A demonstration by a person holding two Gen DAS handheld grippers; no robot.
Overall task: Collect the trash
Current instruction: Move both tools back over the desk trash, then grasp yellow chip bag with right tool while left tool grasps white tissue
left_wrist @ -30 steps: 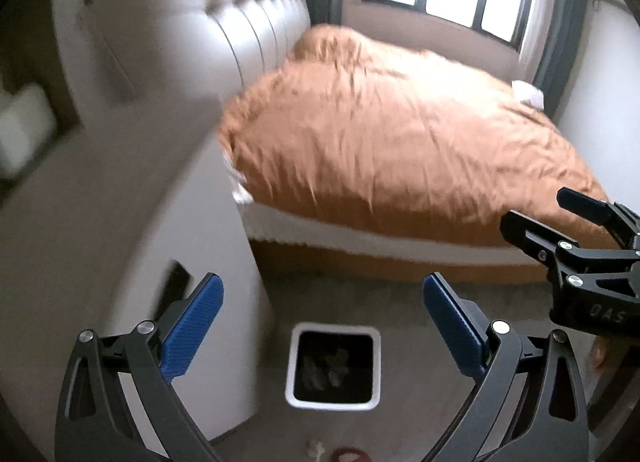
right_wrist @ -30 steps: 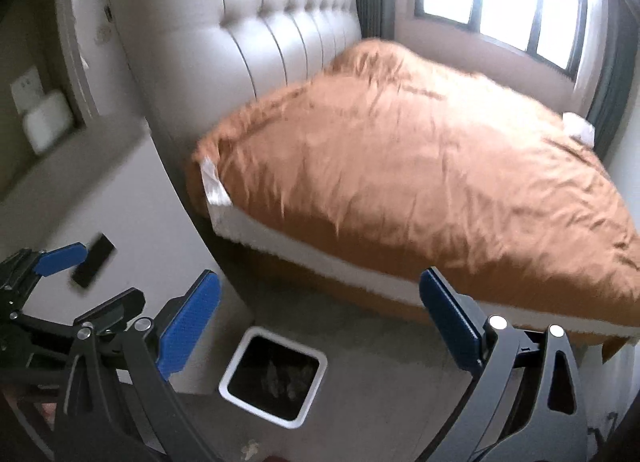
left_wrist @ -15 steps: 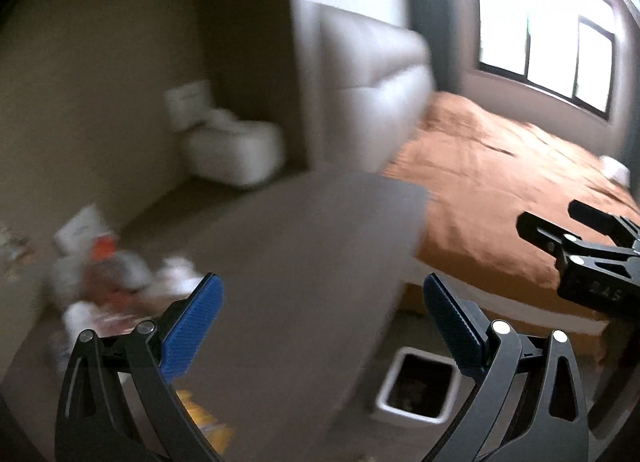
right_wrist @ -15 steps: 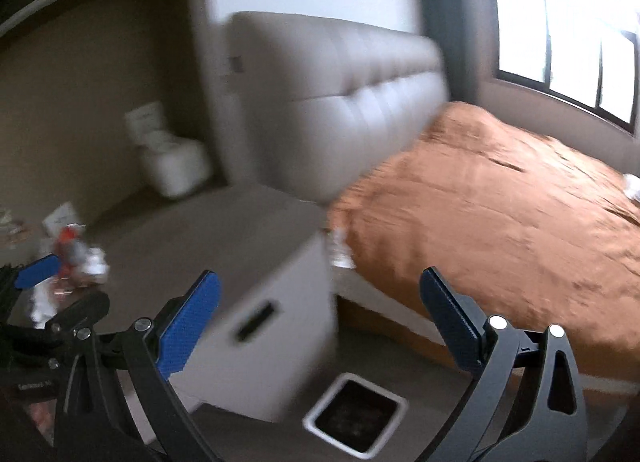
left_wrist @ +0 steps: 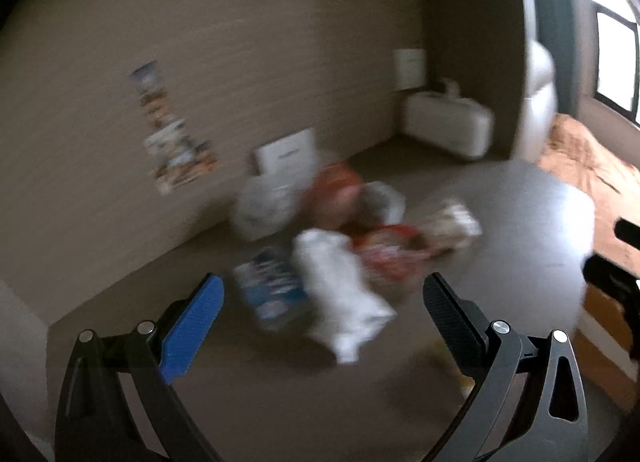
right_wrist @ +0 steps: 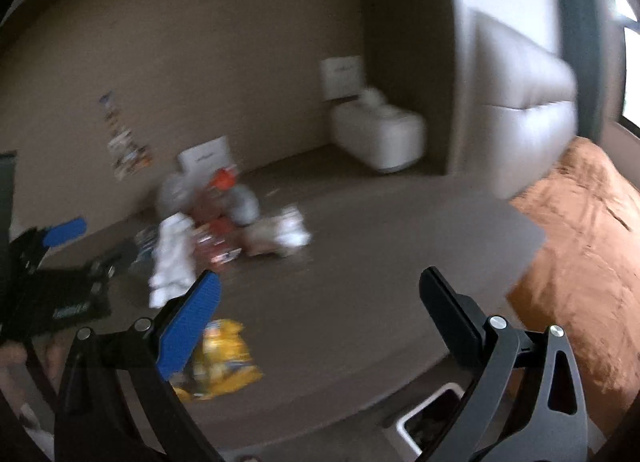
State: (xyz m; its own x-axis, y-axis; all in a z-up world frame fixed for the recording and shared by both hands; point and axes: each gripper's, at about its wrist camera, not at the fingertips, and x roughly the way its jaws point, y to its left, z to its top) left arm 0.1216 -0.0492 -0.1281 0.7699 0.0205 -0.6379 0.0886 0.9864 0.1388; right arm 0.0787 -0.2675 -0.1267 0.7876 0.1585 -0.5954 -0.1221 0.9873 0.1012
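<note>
Left wrist view. Left gripper (left_wrist: 324,312) with jaws spread wide and empty, poised above a grey tabletop (left_wrist: 520,246). Heap of trash (left_wrist: 352,238) blurred, gathered toward the far edge of the tabletop by the wall: white crumpled bag (left_wrist: 340,294) nearest, blue-and-white packet (left_wrist: 272,286) touching its left side, red wrappers (left_wrist: 388,250) just behind, pale plastic bags (left_wrist: 260,205) against the wall. White box (left_wrist: 448,121) in the far corner of the tabletop. Orange bedcover (left_wrist: 588,165) beyond the right edge. Part of the right gripper (left_wrist: 616,274) at the right border, jaw state not readable here.

Right wrist view. Right gripper (right_wrist: 320,312) with jaws likewise wide apart, nothing between them. Yellow snack packet (right_wrist: 224,358) flat near the front edge of the tabletop (right_wrist: 360,262), well apart from the heap of trash (right_wrist: 216,217) and partly hidden by the blue finger (right_wrist: 188,326). White-rimmed bin (right_wrist: 420,422) on the floor below the front edge, dark inside. Left gripper (right_wrist: 52,262) at the left border above the tabletop. Padded headboard (right_wrist: 528,101) behind the orange bedcover (right_wrist: 580,242).
</note>
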